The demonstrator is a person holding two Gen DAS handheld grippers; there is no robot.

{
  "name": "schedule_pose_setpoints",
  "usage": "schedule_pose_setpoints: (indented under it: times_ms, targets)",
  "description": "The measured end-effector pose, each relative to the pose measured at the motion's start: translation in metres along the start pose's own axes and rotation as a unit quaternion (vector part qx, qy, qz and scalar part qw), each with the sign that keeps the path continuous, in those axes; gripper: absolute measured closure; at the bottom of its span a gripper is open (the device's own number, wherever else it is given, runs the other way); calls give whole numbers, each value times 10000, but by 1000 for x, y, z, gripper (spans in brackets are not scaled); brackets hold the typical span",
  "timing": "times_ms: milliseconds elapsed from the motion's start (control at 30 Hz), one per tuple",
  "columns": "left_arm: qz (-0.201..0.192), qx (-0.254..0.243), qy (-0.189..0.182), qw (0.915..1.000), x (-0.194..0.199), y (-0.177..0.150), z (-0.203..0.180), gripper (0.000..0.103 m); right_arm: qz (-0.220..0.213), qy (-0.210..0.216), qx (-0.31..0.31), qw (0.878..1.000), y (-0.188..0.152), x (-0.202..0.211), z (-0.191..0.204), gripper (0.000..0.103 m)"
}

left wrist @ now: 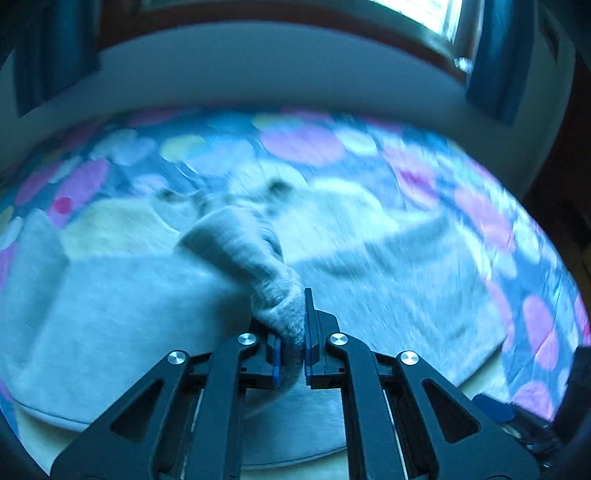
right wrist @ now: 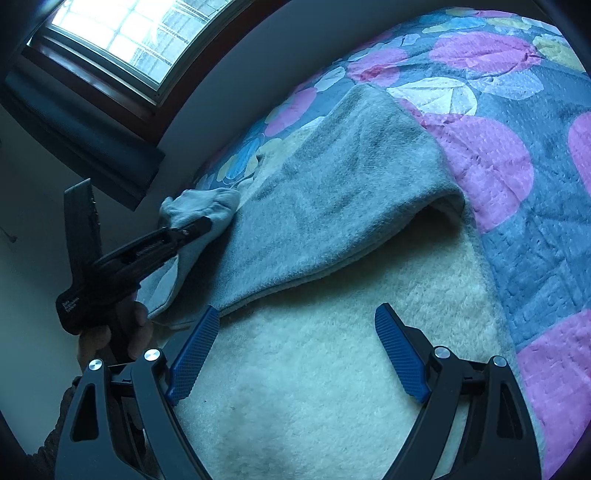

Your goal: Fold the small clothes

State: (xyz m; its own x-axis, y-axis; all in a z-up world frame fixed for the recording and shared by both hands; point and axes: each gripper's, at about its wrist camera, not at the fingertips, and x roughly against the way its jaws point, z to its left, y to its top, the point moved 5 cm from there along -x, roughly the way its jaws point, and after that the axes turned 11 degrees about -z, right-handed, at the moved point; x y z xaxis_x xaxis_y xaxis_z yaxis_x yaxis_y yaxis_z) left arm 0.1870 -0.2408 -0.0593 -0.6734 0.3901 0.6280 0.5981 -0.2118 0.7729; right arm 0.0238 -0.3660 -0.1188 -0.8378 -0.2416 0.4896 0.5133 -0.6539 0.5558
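A small grey fleece garment (right wrist: 332, 206) with a cream fleece lining (right wrist: 314, 387) lies spread on a flowered bedspread (right wrist: 517, 166). My left gripper (left wrist: 293, 339) is shut on a bunched grey sleeve or corner (left wrist: 258, 266) and holds it lifted above the garment (left wrist: 110, 314). In the right wrist view the left gripper (right wrist: 199, 227) shows at the left, pinching the same fold (right wrist: 201, 206). My right gripper (right wrist: 297, 328) is open and empty, low over the cream lining, its blue pads (right wrist: 194, 354) apart.
A window (right wrist: 122, 33) with a dark sill and a grey wall are behind the bed. The bedspread's far edge (left wrist: 295, 114) meets the wall. A dark curtain (left wrist: 495, 55) hangs at the right.
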Motion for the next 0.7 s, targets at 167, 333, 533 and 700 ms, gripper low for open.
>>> schedule_pose_setpoints:
  times_ms: [167,333,533,700]
  targets:
    - [-49,-383,-414,9984,8,-11,-29,52,-2,4,0,10000,0,0,0,18]
    - [-504,-654,-645,9945,50,1,-41,34,-15,59,-77,10000,2,5,1,19]
    - [-552,-513,-180,9970,99,-8,29,34,-327,301,22,9990,22,36,30,19]
    - [-301,-292,768,9962,119,-43,136,34,-131,561,-114,9983,44,20,56,19]
